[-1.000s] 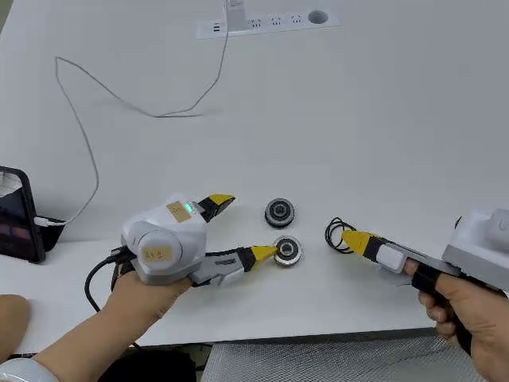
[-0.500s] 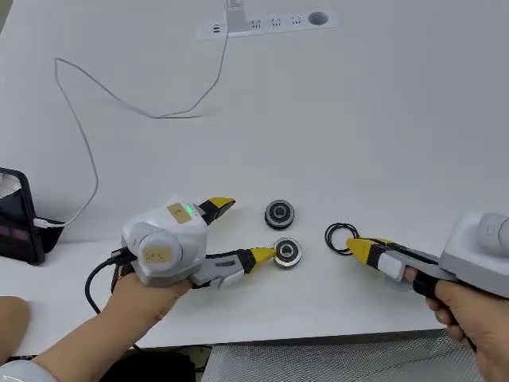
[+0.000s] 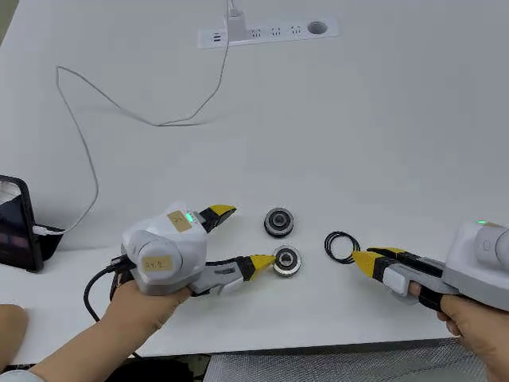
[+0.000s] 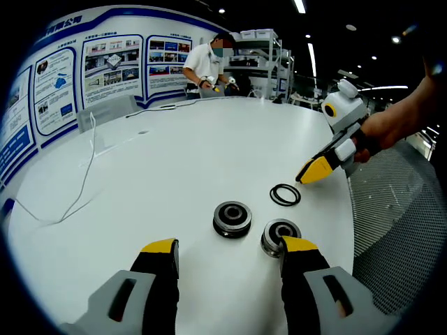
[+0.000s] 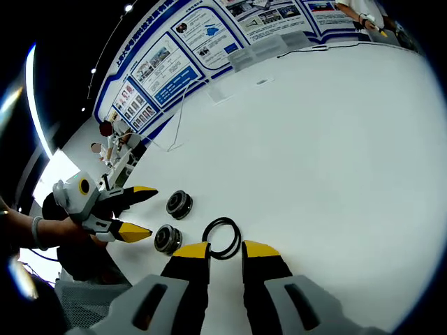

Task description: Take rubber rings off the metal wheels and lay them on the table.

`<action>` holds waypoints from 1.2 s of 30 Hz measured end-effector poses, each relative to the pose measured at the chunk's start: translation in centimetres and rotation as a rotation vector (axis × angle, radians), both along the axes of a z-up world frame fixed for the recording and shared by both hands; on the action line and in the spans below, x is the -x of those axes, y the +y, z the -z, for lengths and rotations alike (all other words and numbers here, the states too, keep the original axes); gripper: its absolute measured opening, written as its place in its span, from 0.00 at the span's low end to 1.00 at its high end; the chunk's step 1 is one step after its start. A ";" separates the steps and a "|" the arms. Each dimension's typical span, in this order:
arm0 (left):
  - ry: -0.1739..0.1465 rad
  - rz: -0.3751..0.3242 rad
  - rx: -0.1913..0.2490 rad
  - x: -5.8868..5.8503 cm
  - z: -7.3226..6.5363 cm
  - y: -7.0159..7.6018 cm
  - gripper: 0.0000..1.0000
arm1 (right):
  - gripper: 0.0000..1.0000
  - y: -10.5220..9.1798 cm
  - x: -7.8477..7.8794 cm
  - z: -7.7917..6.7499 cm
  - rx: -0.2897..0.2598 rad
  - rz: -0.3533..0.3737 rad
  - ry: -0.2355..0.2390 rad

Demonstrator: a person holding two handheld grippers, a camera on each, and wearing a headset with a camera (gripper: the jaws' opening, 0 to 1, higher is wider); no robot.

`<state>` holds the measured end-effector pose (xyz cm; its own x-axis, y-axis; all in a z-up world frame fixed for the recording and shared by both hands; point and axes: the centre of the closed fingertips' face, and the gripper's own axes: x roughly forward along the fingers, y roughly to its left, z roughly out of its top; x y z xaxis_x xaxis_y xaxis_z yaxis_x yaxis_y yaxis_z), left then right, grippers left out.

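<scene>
White desk point(image 3: 358, 119) carries everything near its front edge. Left gripper point(image 3: 242, 235) gapes wide, one tip touching the near wheel point(image 3: 286, 259). Right gripper point(image 3: 370, 256) is slightly parted and empty, just beside the loose rings point(image 3: 341, 246). Far wheel point(image 3: 279, 221) looks dark-rimmed, so probably clamp it squarely before peeling.

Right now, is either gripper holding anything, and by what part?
Nothing is held. The left gripper is open beside the nearer wheel; the right gripper is open, just short of the rubber rings.
</scene>
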<state>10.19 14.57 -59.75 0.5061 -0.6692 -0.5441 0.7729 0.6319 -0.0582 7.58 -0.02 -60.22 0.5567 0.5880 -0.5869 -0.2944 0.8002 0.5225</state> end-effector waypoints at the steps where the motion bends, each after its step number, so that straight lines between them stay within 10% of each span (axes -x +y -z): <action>1: -0.001 0.000 0.000 0.0 0.0 0.0 0.59 | 0.19 0.1 -0.1 -0.1 -0.003 0.000 -0.002; 36: -0.040 0.064 -0.003 -1.5 -1.0 -3.5 0.27 | 0.12 7.0 -3.6 -0.9 -0.142 -0.067 -0.016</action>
<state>11.72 11.05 -58.80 0.4837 -0.6992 -0.5264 0.8132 0.5814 -0.0249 11.20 6.99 -59.30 0.5222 0.7004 -0.4865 -0.3535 0.6970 0.6239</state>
